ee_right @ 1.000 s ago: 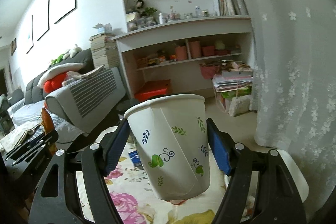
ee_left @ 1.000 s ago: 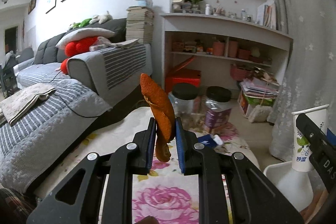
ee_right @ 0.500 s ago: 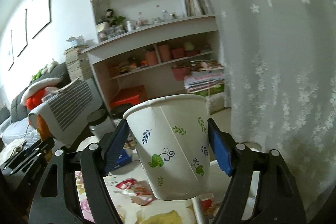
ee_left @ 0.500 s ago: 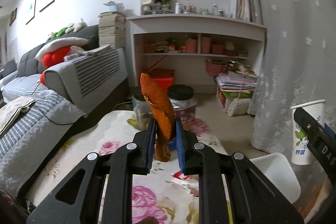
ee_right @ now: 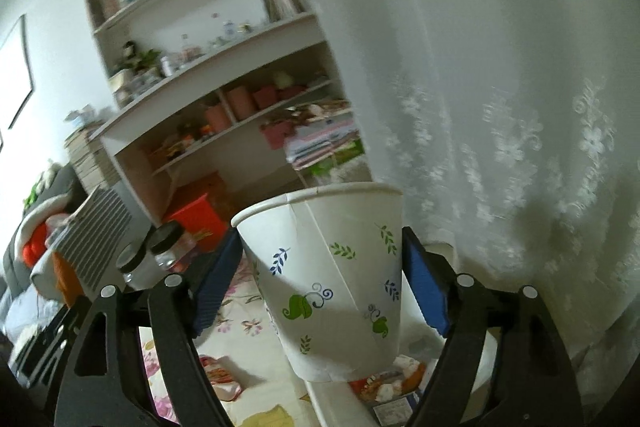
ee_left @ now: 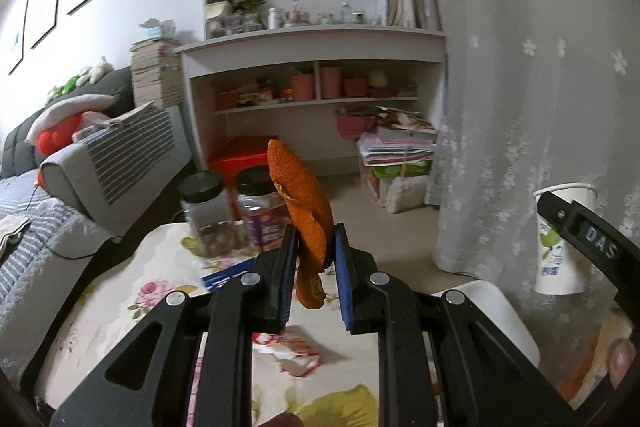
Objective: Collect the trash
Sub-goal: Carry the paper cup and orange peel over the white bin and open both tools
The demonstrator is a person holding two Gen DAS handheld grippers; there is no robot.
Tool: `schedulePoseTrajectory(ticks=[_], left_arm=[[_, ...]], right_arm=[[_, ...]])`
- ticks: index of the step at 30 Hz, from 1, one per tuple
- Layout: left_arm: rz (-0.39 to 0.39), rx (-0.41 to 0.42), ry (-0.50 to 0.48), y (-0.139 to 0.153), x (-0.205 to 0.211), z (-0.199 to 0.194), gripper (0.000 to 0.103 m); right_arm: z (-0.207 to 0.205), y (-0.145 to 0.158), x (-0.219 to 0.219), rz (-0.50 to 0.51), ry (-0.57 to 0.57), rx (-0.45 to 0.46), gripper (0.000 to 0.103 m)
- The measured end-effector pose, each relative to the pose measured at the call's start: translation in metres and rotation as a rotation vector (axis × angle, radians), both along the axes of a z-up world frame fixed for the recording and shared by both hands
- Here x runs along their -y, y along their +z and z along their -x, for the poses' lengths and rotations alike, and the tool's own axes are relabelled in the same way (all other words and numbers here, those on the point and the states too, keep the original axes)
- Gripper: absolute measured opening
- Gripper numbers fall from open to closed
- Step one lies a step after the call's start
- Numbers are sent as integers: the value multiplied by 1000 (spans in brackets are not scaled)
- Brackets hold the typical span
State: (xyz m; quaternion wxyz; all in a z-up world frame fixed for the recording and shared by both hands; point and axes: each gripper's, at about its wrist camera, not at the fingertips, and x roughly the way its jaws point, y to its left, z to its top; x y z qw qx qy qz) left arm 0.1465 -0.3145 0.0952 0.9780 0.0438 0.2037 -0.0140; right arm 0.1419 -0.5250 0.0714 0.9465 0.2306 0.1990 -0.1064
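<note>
The left gripper (ee_left: 315, 267) has its jaws closed on a strip of orange peel (ee_left: 306, 211), which stands nearly upright between the blue pads and pokes out both above and below them. Under it lies the bench (ee_left: 120, 291), covered in a flowered cloth, with a red-and-white wrapper (ee_left: 294, 349) lying flat on it just in front of the gripper and a blue packet (ee_left: 224, 277) a little farther on. Two clear jars with black lids (ee_left: 208, 219) stand side by side at the far edge of the bench. The right gripper (ee_right: 320, 279) clamps a white paper cup (ee_right: 332, 291) printed with green and blue leaves — the cup is upright, slightly tilted, its rim above the pads and its base below them. Directly beneath the cup sits a white bin (ee_right: 344, 403), just beside the bench on its right, and scraps of trash (ee_right: 392, 383) show inside it, though what they are is hard to make out in the blur. From the left wrist view the same bin (ee_left: 504, 315) shows by the edge of the bench, with the cup (ee_left: 560, 239) held above and beyond it. A white flowered curtain (ee_right: 500, 107) hangs close behind, and a bookshelf (ee_left: 316, 43) fills the back wall.
</note>
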Motion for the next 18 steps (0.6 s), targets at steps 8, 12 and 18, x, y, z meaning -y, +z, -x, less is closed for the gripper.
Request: schedulePoseTrajectory(ticks=[8, 12, 18], left_arm=[[-22, -30, -89, -8, 51, -5, 21], [-35, -60, -134, -15, 76, -7, 21], [-32, -93, -182, -23, 104, -11, 21]], right_arm=[[7, -8, 48, -105, -110, -29, 92], [15, -10, 64, -130, -159, -21, 96], [28, -13, 90, -178, -220, -10, 96]])
